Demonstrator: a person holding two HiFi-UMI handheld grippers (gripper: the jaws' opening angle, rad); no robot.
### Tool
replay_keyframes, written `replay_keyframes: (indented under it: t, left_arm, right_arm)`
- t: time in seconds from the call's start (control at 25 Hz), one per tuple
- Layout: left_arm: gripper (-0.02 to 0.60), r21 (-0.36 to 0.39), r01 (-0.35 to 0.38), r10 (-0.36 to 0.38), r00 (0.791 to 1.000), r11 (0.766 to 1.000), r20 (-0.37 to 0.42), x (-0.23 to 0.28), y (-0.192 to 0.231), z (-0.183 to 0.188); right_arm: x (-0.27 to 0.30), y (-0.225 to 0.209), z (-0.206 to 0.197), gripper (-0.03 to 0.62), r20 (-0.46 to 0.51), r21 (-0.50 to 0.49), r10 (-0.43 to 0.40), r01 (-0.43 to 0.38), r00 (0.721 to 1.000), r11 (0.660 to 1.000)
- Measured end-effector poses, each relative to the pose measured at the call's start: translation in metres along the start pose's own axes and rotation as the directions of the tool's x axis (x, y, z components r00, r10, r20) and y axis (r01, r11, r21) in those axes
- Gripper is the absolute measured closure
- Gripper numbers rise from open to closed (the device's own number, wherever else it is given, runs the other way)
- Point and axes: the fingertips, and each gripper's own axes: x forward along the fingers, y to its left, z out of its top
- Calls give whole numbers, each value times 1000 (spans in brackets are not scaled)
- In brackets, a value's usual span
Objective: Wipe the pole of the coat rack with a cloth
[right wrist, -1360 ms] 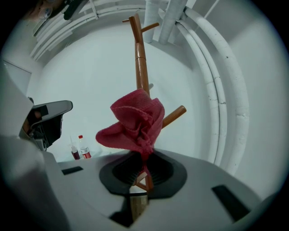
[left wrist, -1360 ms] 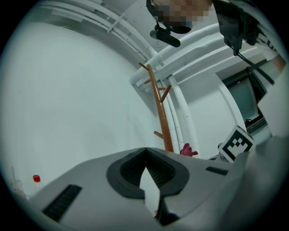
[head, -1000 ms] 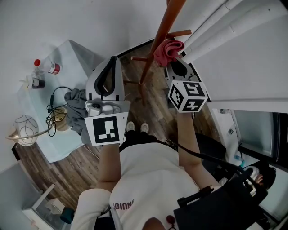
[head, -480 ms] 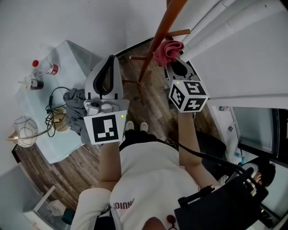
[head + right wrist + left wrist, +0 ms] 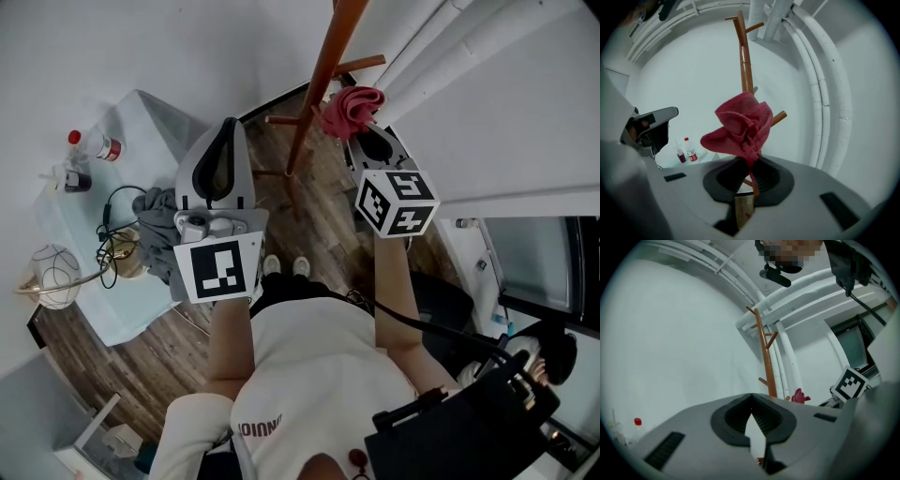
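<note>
The coat rack's orange-brown pole (image 5: 317, 89) rises from the wooden floor ahead of me, with short pegs on its sides. A crumpled pink-red cloth (image 5: 349, 105) rests against the pole's right side, and my right gripper (image 5: 367, 129) is shut on its lower end. In the right gripper view the cloth (image 5: 740, 129) bunches above the right gripper (image 5: 751, 171), in front of the pole (image 5: 746, 61). My left gripper (image 5: 232, 124) hangs left of the pole, apart from it, shut with nothing in it. The left gripper view shows the left gripper (image 5: 751, 400), the pole (image 5: 765, 357) and the cloth (image 5: 800, 396) beyond.
White pipes (image 5: 450, 47) run along the wall right of the rack. At the left stands a pale blue table (image 5: 141, 122) with a red-capped bottle (image 5: 94, 142), a grey garment (image 5: 159, 211), cables and a round wire lamp (image 5: 54, 274). My feet stand near the rack's base.
The right gripper and the cloth have shifted very slightly along the pole. The left gripper has barely moved.
</note>
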Motion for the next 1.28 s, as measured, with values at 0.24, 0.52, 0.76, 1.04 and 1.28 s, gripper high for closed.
replay_keyframes:
  t: [0.24,0.52,0.76,1.04,1.28]
  left_arm:
    - [568,3,8,-8,1000,1000,3,-6,-4,3]
    - [568,16,15,-15,1000,1000,10,-9,-6,8]
    - [568,-9,16,-15,999,1000,33,-12,-1,13]
    - [568,26,9,-11,997,1000,70,-10,4,22]
    - [568,35,-3,0,996,999,88,-6,14,24]
  right_arm:
    - [-10,1,-1,548,-11,5,6,-6,1000,1000]
    - [-21,2,10,548,-4,-1,13,-13,1000,1000]
    - [-26,1,39,548,119,4,22,-23,993,1000]
    - [-25,-5,76,548,235,-37,4,5,972,999]
    - [-10,-14,90,548,250,-58,-15,30,968,998]
